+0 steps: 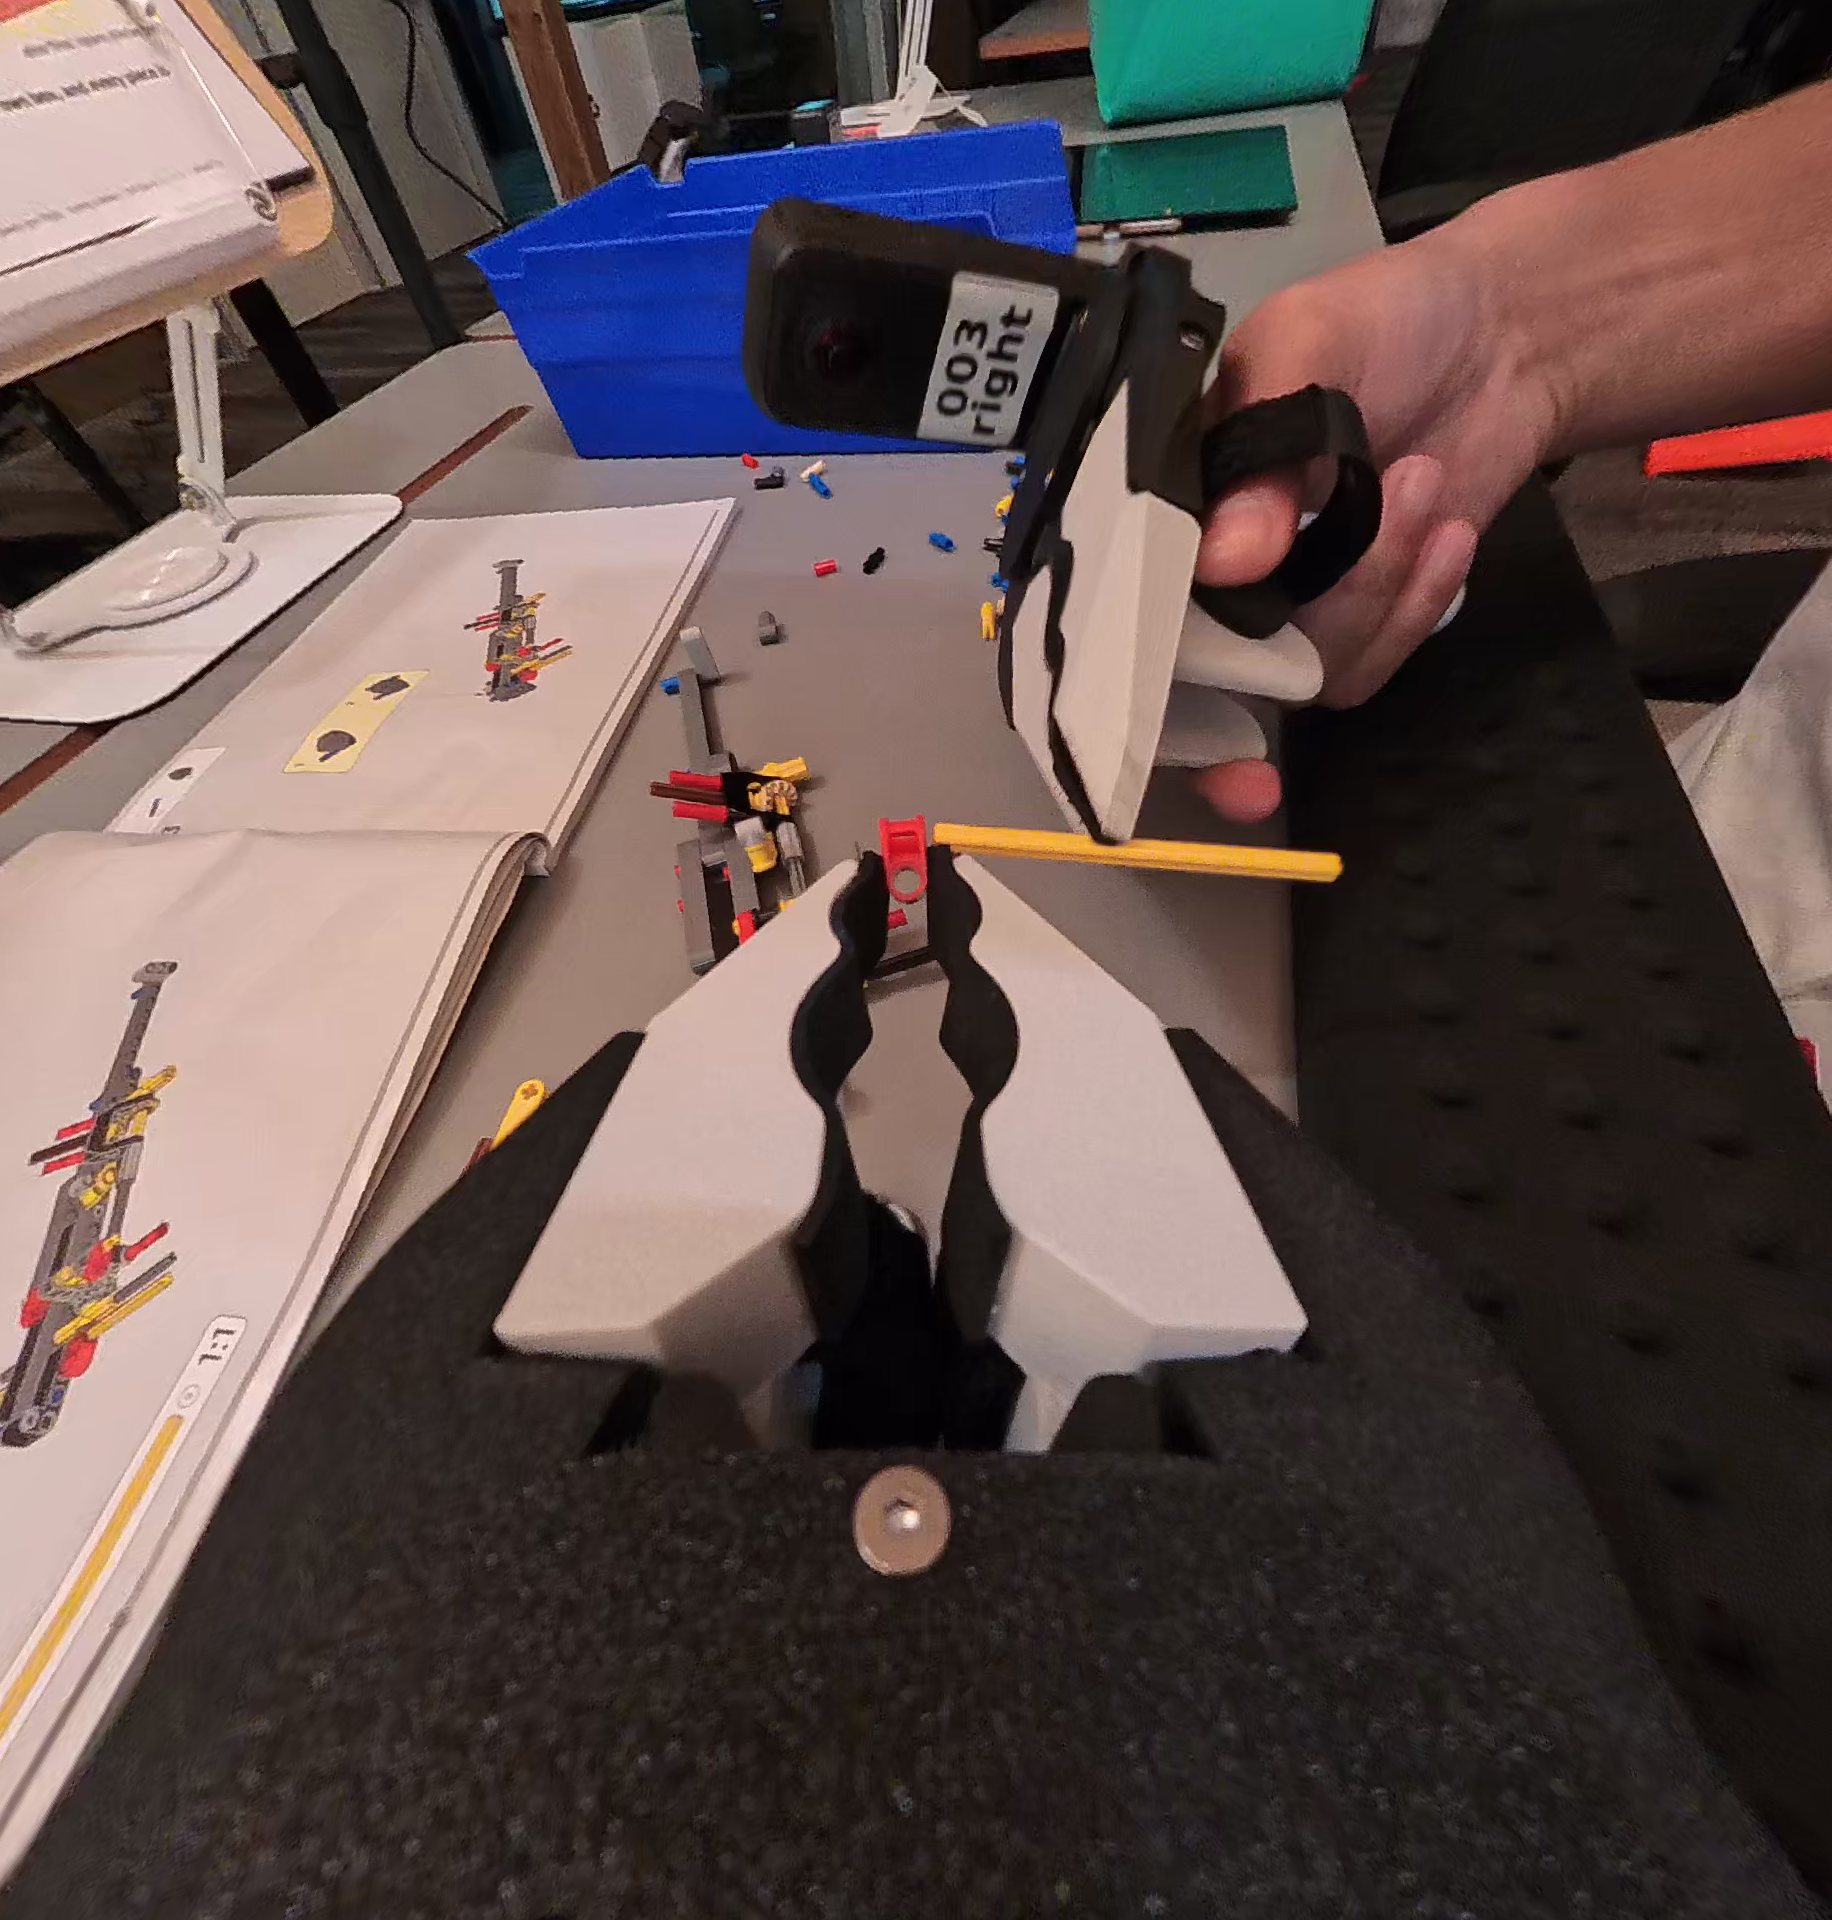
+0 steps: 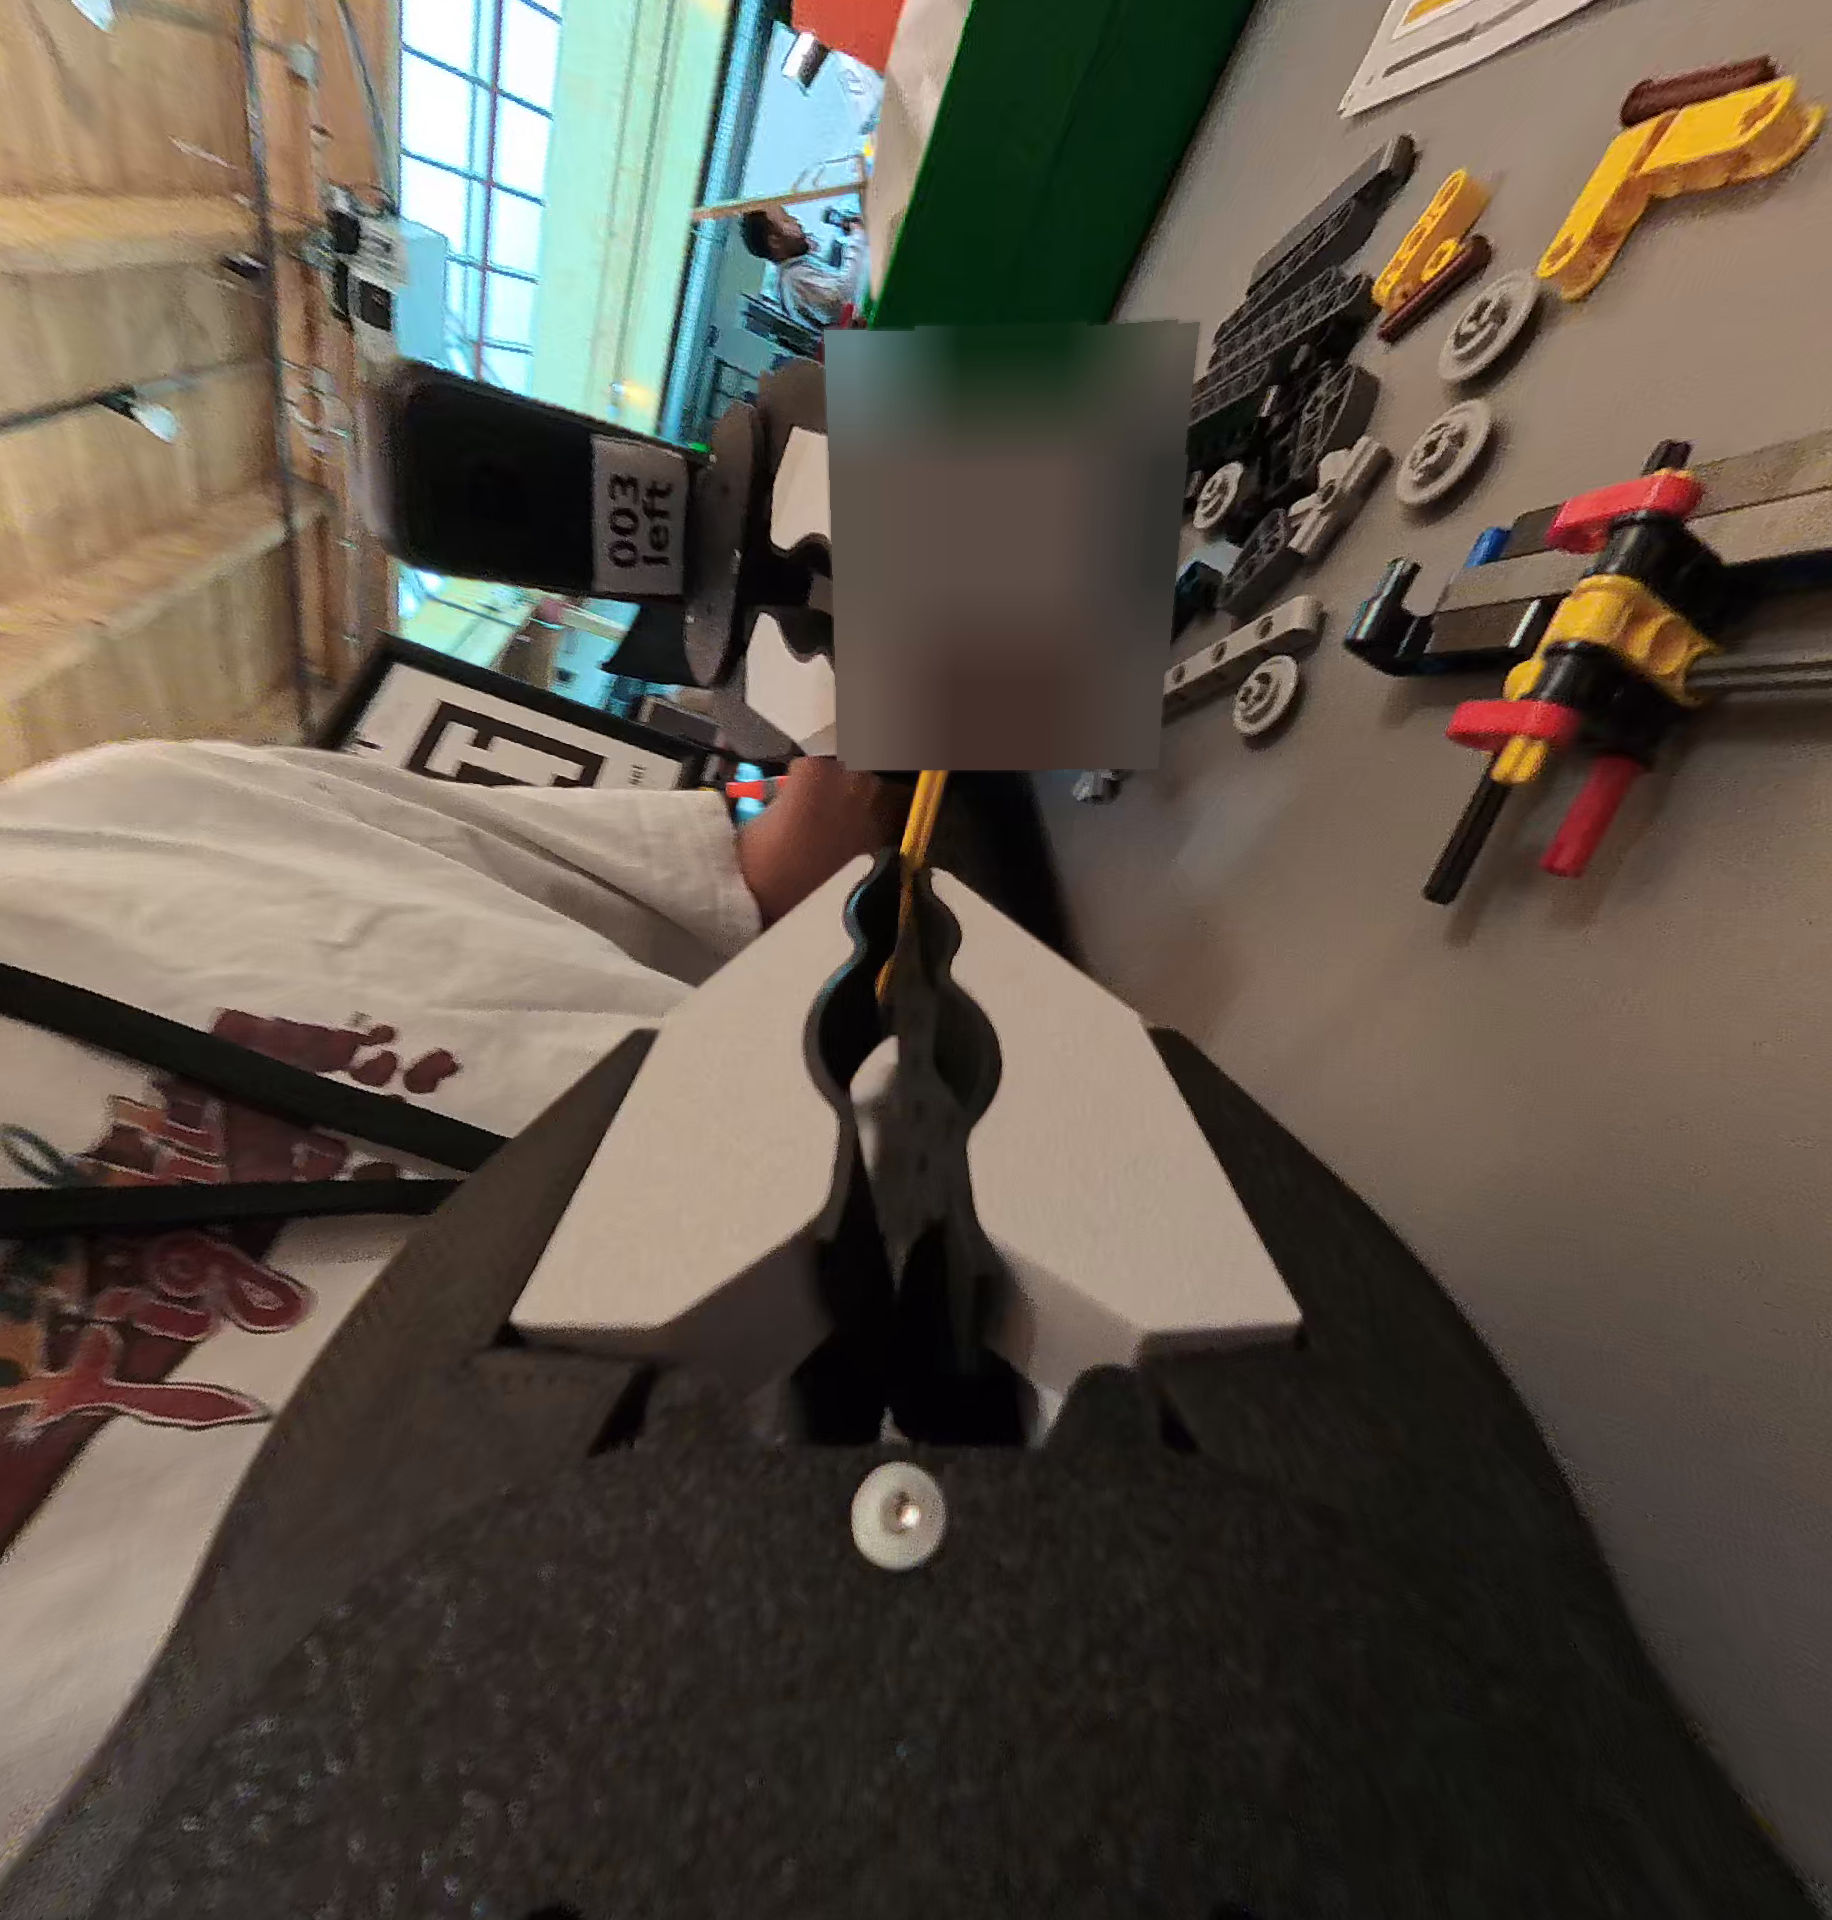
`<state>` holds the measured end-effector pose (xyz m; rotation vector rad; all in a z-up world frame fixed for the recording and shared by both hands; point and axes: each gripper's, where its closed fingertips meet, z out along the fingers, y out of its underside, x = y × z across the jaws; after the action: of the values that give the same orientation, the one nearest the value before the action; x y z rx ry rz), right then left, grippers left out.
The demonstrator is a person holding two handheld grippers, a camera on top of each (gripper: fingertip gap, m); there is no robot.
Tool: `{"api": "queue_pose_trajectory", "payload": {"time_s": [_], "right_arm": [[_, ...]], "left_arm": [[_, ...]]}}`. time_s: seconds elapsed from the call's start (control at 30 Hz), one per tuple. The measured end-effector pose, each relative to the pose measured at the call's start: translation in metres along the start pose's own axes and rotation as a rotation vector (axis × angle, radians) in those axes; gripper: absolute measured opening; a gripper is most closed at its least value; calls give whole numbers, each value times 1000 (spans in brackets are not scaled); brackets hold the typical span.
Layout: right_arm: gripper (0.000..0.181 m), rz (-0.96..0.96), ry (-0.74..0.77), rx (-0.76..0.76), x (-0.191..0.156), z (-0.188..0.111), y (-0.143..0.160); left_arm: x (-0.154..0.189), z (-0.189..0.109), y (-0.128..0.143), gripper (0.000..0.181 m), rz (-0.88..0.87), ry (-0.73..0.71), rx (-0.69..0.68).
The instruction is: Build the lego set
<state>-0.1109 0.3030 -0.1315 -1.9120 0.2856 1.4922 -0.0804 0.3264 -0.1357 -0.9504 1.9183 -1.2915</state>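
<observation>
Two grippers meeting: left gripper [image 1: 904,883] pinching red connector [image 1: 903,858], right gripper [image 1: 1097,821] clamping yellow axle [image 1: 1135,853]

The left tool [image 1: 907,883] points forward, its tips nearly closed on a small red piece [image 1: 903,857]. The right tool [image 1: 1094,821], held in the person's right hand [image 1: 1411,499], angles steeply downward just beyond it, pinching a yellow rod [image 1: 1135,852] crosswise.

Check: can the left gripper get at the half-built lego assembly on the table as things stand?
Probably not yet: the left gripper is shut on a red connector, so its jaws are occupied. The path to the assembly just beyond its tips looks free otherwise.
</observation>
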Motion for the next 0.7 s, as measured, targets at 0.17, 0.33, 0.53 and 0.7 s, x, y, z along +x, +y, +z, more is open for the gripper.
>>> {"api": "queue_pose_trajectory", "payload": {"time_s": [0.17,0.33,0.53,0.7], "right_arm": [[1,73,-73,-42,-8,-2,-8],[1,2,19,-153,2,-6,2],[1,-498,608,-472,76,-39,25],[1,-566,716,-466,85,-43,19]], "left_arm": [[-4,-2,-4,6,-8,-17,16],[-8,-4,-2,6,-43,-41,18],[-20,-13,-21,6,-314,21,154],[-19,-20,-41,6,-510,148,287]]}}
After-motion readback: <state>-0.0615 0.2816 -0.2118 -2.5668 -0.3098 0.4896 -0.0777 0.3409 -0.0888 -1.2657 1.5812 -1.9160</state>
